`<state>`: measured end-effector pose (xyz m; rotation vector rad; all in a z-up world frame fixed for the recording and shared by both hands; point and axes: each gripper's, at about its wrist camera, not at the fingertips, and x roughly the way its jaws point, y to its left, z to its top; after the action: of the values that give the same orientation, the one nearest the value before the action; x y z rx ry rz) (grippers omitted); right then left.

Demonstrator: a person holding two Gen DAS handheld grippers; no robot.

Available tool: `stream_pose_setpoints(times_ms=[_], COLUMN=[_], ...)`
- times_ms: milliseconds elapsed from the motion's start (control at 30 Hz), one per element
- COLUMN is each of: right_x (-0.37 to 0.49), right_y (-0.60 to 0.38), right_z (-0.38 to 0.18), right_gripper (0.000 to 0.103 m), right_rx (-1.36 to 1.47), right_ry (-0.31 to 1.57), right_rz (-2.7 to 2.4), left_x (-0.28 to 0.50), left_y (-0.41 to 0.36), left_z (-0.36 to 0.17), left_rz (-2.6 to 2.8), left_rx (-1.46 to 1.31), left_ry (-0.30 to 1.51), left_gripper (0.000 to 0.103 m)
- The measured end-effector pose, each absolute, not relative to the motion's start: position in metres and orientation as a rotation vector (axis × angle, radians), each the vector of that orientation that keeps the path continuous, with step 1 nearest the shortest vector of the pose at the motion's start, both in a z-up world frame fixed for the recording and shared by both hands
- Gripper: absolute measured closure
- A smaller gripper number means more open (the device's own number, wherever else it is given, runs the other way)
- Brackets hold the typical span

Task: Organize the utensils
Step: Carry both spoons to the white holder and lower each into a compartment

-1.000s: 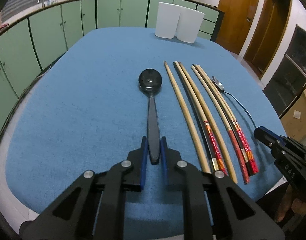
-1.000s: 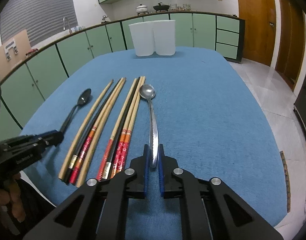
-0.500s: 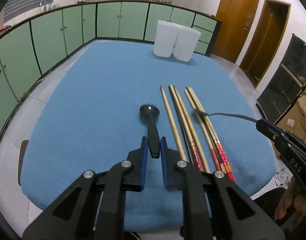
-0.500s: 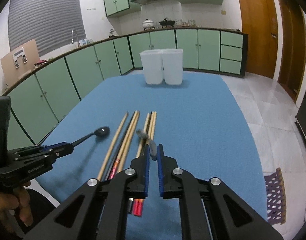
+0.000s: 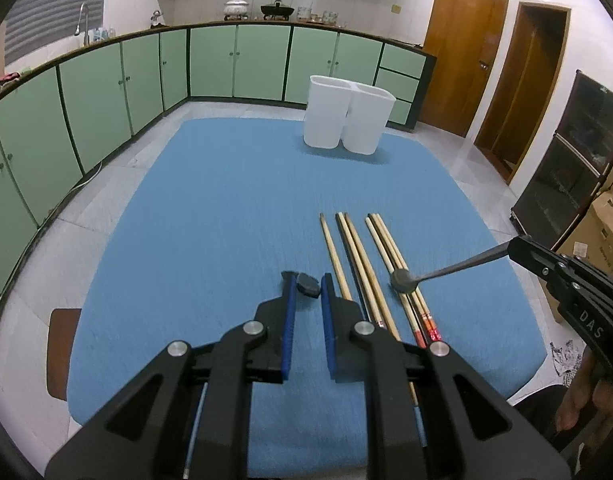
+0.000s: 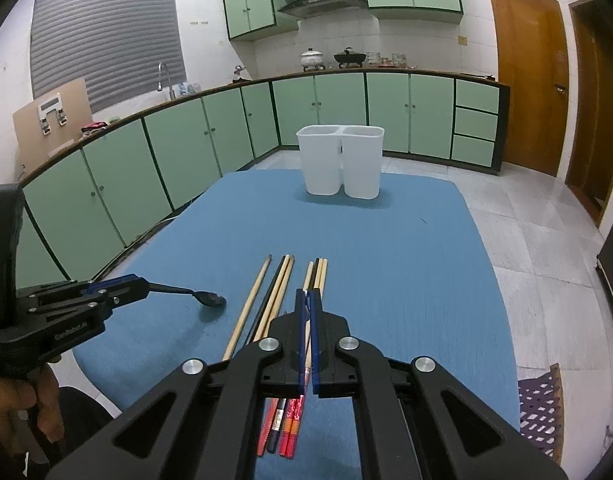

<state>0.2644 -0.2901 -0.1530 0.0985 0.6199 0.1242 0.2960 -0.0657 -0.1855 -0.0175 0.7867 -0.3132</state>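
My left gripper (image 5: 306, 286) is shut on a black spoon (image 5: 308, 285) and holds it in the air above the blue table; the same spoon (image 6: 210, 299) sticks out of that gripper (image 6: 140, 287) in the right wrist view. My right gripper (image 6: 306, 304) is shut on a metal spoon, seen edge-on between its fingers; in the left wrist view that spoon (image 5: 404, 280) hangs from the gripper (image 5: 514, 249) over the chopsticks. Several wooden chopsticks (image 5: 358, 256) lie side by side on the cloth (image 6: 274, 288). A white two-compartment holder (image 5: 348, 120) stands at the far end (image 6: 340, 164).
The blue tablecloth (image 5: 226, 208) covers the table. Green cabinets (image 6: 186, 148) run along the far wall and left. A brown chair seat (image 5: 60, 344) shows beside the table's left edge. A cardboard box (image 5: 608, 228) stands on the floor at the right.
Both grippers have lifted their spoons off the cloth and risen well above the table. The chopsticks have stayed in place.
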Motion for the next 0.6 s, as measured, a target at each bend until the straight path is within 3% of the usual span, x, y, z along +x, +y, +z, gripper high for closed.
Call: stream_pose_setpoints(times_ms=[600], right_x=[0.288], right_y=[-0.289], right_z=[-0.101], right_gripper=[0.101], right_rx=[0.035], right_ry=[0.616], right_rz=[0.173], left_x=[0.320], left_y=[-0.062], left_z=[-0.142], left_rz=[-0.378], left_rx=[0.008], left_ry=[0.730], left_gripper=[0.092])
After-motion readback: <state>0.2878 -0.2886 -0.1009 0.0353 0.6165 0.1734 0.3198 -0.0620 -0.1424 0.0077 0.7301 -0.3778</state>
